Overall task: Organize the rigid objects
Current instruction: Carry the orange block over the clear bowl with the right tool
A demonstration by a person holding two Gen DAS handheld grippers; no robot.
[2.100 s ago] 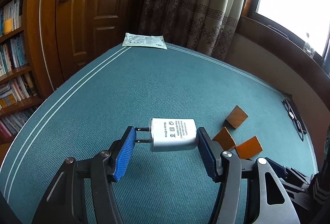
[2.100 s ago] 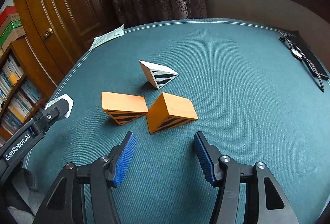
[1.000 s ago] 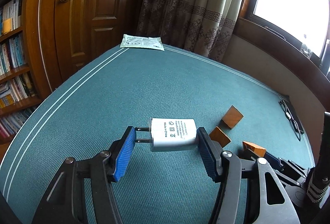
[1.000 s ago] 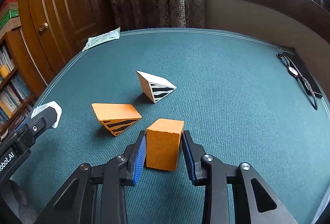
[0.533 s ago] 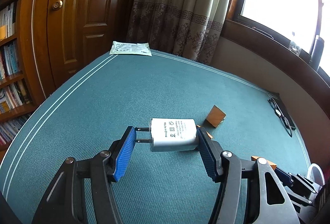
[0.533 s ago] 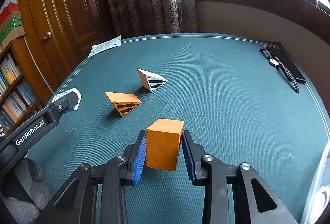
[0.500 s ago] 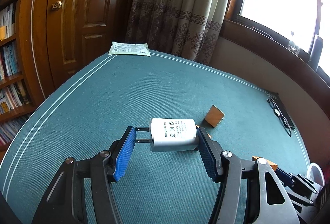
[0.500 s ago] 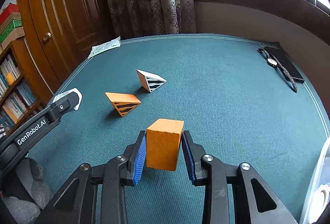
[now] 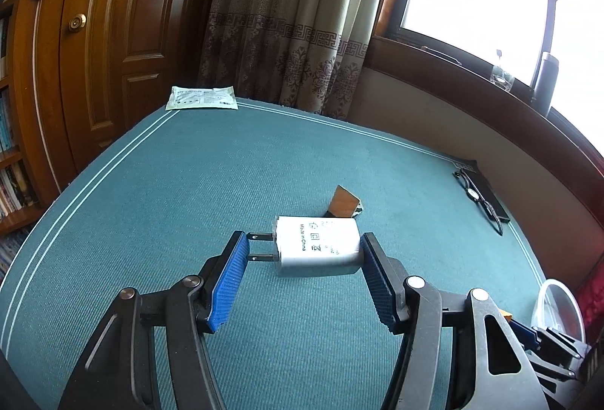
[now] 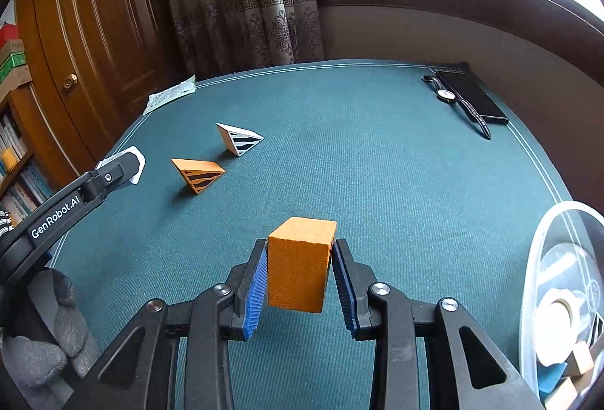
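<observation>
I have the plain orange foam-like wedge block (image 10: 300, 274) clamped between the blue pads of my right tool (image 10: 300, 281), lifted clear of the teal worktop (image 10: 377, 164). The clear plastic tub (image 10: 558, 259) sits just right of that block, already holding small pieces. My worry: the block is pinched by its sloping faces, so it may squirt out when I swing toward the tub, or clip the rim. My left tool (image 9: 304, 259) grips the white wall charger (image 9: 317, 247) end to end, one pad bearing on the two thin prongs; that hold may pivot. Beyond the block lie the striped orange wedge (image 10: 198, 174) and striped white wedge (image 10: 239, 138).
</observation>
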